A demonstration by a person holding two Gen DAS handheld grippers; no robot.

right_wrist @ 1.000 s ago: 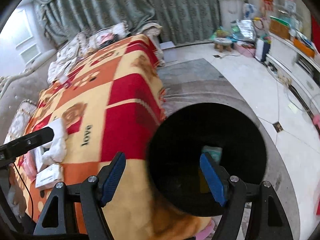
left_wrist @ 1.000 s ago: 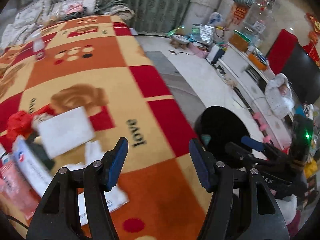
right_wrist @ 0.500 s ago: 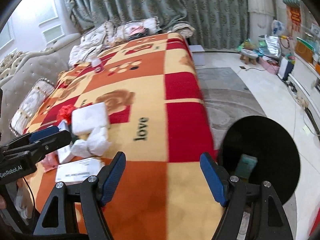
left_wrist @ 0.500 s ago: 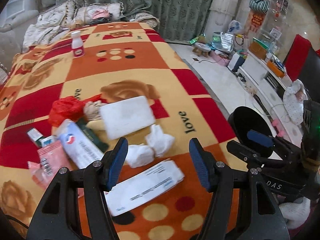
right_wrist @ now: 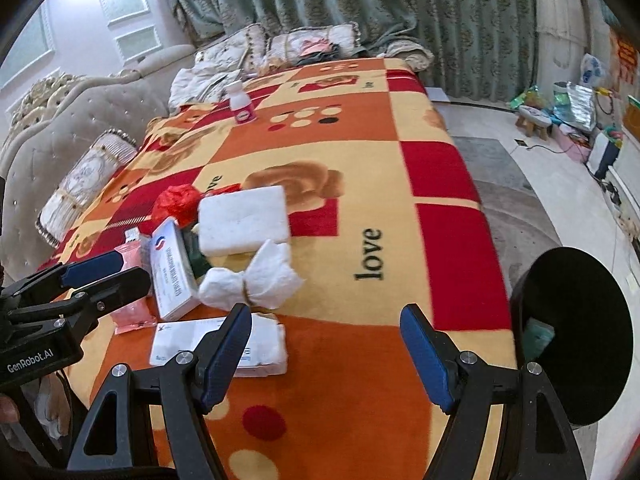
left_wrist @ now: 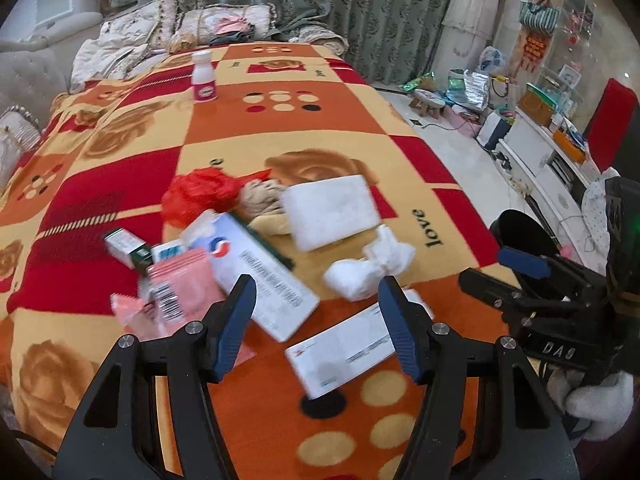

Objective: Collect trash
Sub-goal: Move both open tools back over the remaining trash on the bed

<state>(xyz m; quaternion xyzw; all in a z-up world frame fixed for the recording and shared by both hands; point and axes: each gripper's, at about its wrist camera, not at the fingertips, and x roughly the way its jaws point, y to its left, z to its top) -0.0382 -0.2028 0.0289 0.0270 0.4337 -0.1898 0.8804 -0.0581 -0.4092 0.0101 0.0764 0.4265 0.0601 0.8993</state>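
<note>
Trash lies in a heap on the patterned blanket (left_wrist: 304, 128): a crumpled white tissue (left_wrist: 368, 266) (right_wrist: 256, 276), a white foam slab (left_wrist: 330, 210) (right_wrist: 244, 220), a long white box (left_wrist: 260, 276) (right_wrist: 172, 272), a flat white envelope (left_wrist: 356, 346) (right_wrist: 216, 342), a red plastic bag (left_wrist: 198, 196) (right_wrist: 176, 202) and a pink packet (left_wrist: 182, 288). My left gripper (left_wrist: 316, 320) hovers open over the box and envelope, holding nothing. My right gripper (right_wrist: 326, 346) hangs open above the blanket's near part, just right of the envelope. A black bin (right_wrist: 576, 336) (left_wrist: 520, 232) stands beside the bed.
A small white bottle with a pink label (left_wrist: 204, 80) (right_wrist: 240, 106) stands far up the blanket. Pillows (right_wrist: 240, 50) and a tufted headboard (right_wrist: 80, 112) lie beyond. The floor to the right holds a grey rug (right_wrist: 500, 184), a stool (left_wrist: 428, 100) and a cluttered white cabinet (left_wrist: 552, 148).
Both grippers have swung left from the black bin to over the trash heap on the blanket. The bin has slid to the right edge. Both jaws stay equally wide.
</note>
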